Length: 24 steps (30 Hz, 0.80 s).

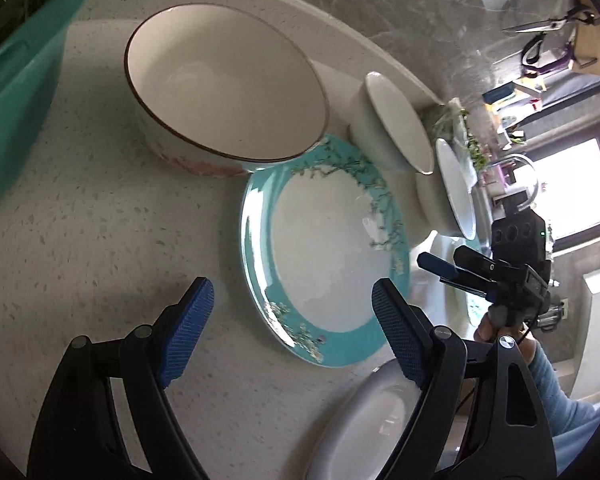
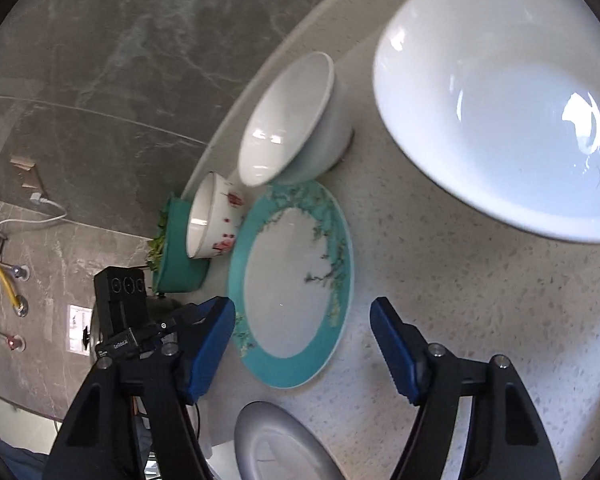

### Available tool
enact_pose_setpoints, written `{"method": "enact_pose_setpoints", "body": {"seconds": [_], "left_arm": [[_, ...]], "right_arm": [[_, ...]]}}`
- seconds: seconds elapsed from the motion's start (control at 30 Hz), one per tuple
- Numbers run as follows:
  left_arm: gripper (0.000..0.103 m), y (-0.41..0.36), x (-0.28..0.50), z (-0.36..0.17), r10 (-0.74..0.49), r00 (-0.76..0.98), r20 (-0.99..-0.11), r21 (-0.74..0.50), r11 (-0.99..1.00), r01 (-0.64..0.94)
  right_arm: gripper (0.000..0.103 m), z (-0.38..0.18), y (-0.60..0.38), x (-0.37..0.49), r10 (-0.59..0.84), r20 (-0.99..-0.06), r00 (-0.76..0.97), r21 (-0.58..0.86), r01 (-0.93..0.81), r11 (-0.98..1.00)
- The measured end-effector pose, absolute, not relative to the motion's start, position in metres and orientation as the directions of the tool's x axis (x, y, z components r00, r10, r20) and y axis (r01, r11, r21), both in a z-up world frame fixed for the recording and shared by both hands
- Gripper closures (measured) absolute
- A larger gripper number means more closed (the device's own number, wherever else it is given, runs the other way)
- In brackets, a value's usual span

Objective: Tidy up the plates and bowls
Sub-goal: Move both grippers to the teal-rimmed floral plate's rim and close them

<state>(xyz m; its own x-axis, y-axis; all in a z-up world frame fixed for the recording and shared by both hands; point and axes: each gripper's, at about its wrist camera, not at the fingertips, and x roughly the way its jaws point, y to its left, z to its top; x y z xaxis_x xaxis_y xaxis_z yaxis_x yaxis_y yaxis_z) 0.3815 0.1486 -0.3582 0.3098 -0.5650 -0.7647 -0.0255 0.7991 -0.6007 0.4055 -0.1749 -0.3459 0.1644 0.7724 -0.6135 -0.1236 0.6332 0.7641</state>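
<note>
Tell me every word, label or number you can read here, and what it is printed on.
White label on the black body of the left tongs: there is lettering, but it is too small and blurred to read with certainty.
Teal-rimmed plate and flowered bowl: painted blossoms only, no words.
No other text can be read in either view.
</note>
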Motion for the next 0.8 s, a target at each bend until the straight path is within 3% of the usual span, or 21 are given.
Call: {"method": "enact_pose_setpoints", "body": {"seconds": [0.17,0.33,0.4,0.57,0.73,0.8], "left_arm": [[0.025,0.146,0.388,-0.366,-0.563,0.305,-0.768,-0.597,0.802,-0.027],[0.033,0.142,0.395,-0.37,-0.568,0.294,-0.769,-0.6,0.8,-0.023],[0.056,0.142,0.393,-0.372,-0.58,0.278,-0.765,-0.609,0.793,-0.02],[0.06,0.138,0.396,-0.37,-0.571,0.269,-0.775,-0.597,0.802,-0.016],[0.068,0.143,0.397,-0.372,-0.571,0.266,-0.777,-0.6,0.799,-0.036],[0.068,0.146,0.397,-0.372,-0.577,0.268,-0.772,-0.608,0.793,-0.046]], "right_arm": [[0.03,-0.357,-0.177,0.414,0.782,-0.602,0.159,0.779,-0.097,0.62],[0.039,-0.364,-0.174,0.42,0.79,-0.598,0.135,0.787,-0.088,0.611],[0.042,-0.366,-0.17,0.423,0.793,-0.595,0.129,0.79,-0.087,0.607],[0.051,-0.371,-0.169,0.426,0.799,-0.592,0.105,0.795,-0.081,0.601],[0.074,-0.376,-0.167,0.429,0.79,-0.607,0.087,0.788,-0.063,0.613],[0.074,-0.376,-0.166,0.43,0.785,-0.614,0.084,0.783,-0.062,0.619]]}}
